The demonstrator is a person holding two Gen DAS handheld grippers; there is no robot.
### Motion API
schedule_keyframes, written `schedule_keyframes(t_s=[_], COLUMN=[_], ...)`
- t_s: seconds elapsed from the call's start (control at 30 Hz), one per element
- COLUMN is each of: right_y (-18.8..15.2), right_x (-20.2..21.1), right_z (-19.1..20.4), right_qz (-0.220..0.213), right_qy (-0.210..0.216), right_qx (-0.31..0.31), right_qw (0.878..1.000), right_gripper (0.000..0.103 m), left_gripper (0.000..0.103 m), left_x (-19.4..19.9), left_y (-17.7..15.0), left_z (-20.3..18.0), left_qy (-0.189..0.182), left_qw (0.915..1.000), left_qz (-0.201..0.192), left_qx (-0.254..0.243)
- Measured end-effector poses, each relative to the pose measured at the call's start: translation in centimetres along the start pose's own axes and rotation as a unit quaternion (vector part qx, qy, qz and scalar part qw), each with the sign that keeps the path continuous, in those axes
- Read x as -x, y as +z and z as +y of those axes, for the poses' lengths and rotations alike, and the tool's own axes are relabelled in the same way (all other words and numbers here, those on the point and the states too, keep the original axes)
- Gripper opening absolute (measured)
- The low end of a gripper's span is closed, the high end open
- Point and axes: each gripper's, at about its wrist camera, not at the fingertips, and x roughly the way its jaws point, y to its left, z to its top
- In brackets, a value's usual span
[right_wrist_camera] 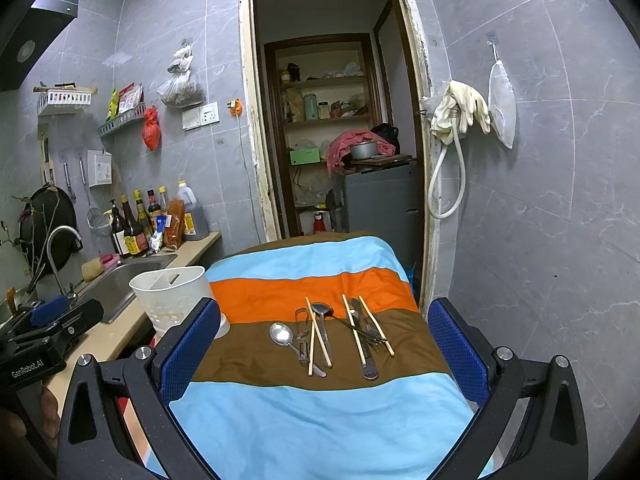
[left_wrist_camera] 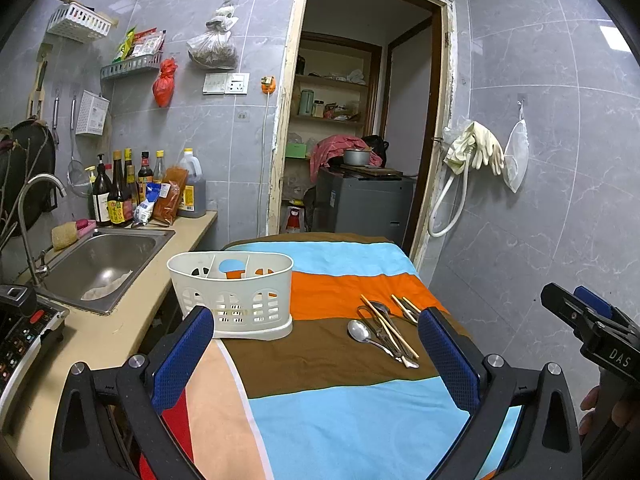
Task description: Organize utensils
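- Your left wrist view looks forward from the near end of the striped cloth (left_wrist_camera: 340,420), facing the doorway (left_wrist_camera: 360,120), white caddy (left_wrist_camera: 232,292) close ahead.
- Your right wrist view faces the same doorway, from farther right (utensils (right_wrist_camera: 336,332) centred).
- Both share cloth, caddy, utensils, sink (left_wrist_camera: 104,264).

Home kitchen: steel sink (left_wrist_camera: 104,264), sauce bottles (left_wrist_camera: 120,192), tiled walls (left_wrist_camera: 540,200).

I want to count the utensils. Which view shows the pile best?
The right wrist view: the utensils lie centred and spread out between the fingers. In the left wrist view they sit off to the right, bunched, partly behind a finger.
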Motion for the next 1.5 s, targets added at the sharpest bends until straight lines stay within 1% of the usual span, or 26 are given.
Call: schedule_keyframes(t_s=[0.13,0.17,0.4,0.53,1.5], right_y=[-0.08,-0.1,-0.1,-0.12,-0.62], right_x=[-0.02,-0.03,-0.09,-0.12,-0.39], right_z=[0.0,0.01,0.09,0.1,0.3], right_qz=[0.0,0.0,0.001,0.001,0.008], right_qy=[0.0,0.0,0.0,0.0,-0.001], right_qx=[0.0,0.0,0.001,0.001,0.002], right_qw=[1.0,1.0,1.0,1.0,1.0], right_gripper=[0.102,0.102,0.102,0.102,0.102], left_gripper=[0.103,0.103,0.103,0.103,0.103], left_x=[-0.06,0.01,-0.1,0.01,-0.03], left_y=[-0.35,0.09,-0.25,0.17,0.14], left_z=[-0.03,-0.04,0.04,-0.08,-0.04], left_qy=[0.0,0.0,0.0,0.001,0.0], left_qw=[1.0,1.0,1.0,1.0,1.0], left_qz=[0.0,0.001,0.001,0.002,0.003], left_qx=[0.0,0.001,0.0,0.001,0.003])
